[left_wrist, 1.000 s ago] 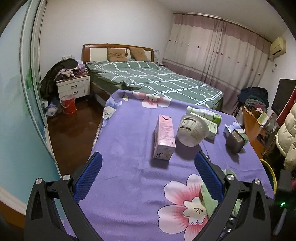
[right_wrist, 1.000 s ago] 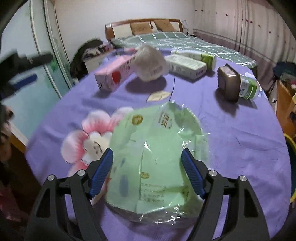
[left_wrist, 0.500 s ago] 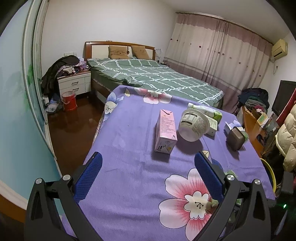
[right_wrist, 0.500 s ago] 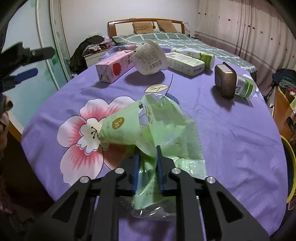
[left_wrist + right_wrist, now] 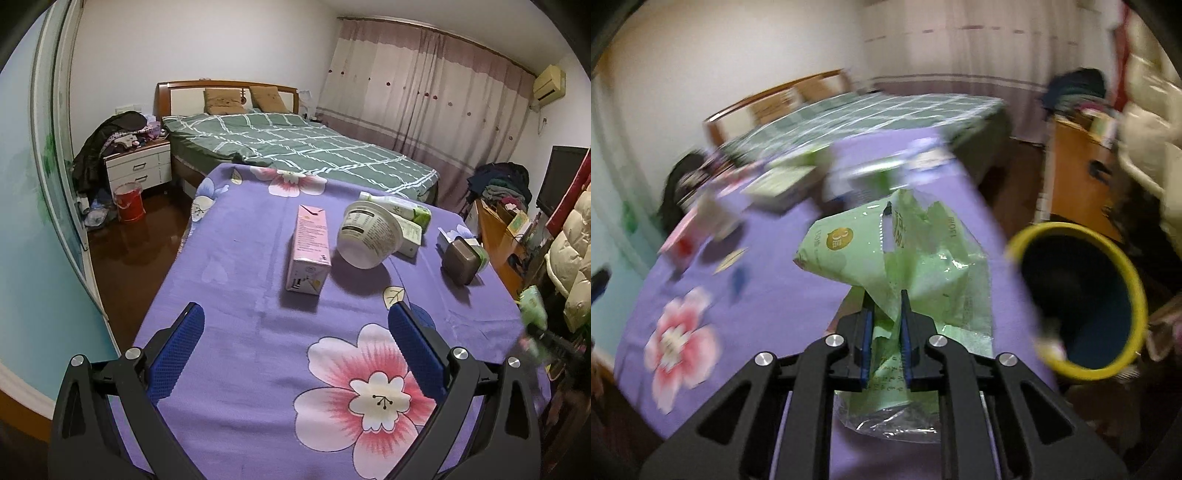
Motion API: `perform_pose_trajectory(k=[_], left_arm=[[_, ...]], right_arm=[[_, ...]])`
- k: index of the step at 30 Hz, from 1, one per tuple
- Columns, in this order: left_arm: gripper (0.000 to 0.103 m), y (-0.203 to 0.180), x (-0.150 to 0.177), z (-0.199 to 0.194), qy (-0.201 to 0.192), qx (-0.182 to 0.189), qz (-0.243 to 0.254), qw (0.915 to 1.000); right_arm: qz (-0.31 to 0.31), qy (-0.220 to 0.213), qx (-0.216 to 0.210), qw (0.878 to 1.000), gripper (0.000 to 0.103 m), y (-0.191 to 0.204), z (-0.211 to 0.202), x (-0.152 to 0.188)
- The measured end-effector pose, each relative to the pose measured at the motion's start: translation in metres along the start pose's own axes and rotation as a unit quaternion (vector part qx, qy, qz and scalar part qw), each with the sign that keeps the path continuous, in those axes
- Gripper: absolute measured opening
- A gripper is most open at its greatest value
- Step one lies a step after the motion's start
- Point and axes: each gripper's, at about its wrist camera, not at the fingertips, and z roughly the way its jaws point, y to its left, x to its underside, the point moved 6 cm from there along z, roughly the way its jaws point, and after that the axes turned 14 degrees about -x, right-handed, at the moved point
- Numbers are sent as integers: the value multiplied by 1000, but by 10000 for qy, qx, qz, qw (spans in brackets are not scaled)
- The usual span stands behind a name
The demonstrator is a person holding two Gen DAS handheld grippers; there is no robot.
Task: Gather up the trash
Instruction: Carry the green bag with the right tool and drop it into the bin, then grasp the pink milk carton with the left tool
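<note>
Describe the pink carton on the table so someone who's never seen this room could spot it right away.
Start at the table with the purple flowered cloth at the foot of the green plaid bed. Near the middle of the cloth lies the pink carton, just left of a tipped white bowl. It is the only pink, box-shaped thing there; its neighbours are white, green or brown.

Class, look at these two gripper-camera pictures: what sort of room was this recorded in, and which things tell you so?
Most likely a home bedroom: a bed with a green checked cover and pillows, a white nightstand beside it, and floor-length curtains on the far wall.
</note>
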Motion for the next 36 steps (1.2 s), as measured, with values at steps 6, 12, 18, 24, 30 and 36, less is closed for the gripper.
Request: perform_pose_trajectory(k=[6,12,18,24,30,36], left_arm=[[98,-11,2,1,24,45,93,9999],[98,-15,2,2,32,44,116,9999],[98,-17,2,5,51,-1,127,9999],[98,-23,3,17,138,15,201,9997],[98,-36,-8,46,238,-39,341,9991],[98,-49,-21,93,528,-169,376,9978]], right_arm=[[665,-210,775,9945,13,-87,-12,-11],[1106,-90,1322,9850,20,-153,-4,-9],[1382,1,1508,9789,42,-183,4,-6],[1398,-104,1368,9806,49,-170,-3,-1],[1225,-338,1222,9843,52,-144,-11,-8],[1111,-436,1069,9871,53,-125,-16,-11]])
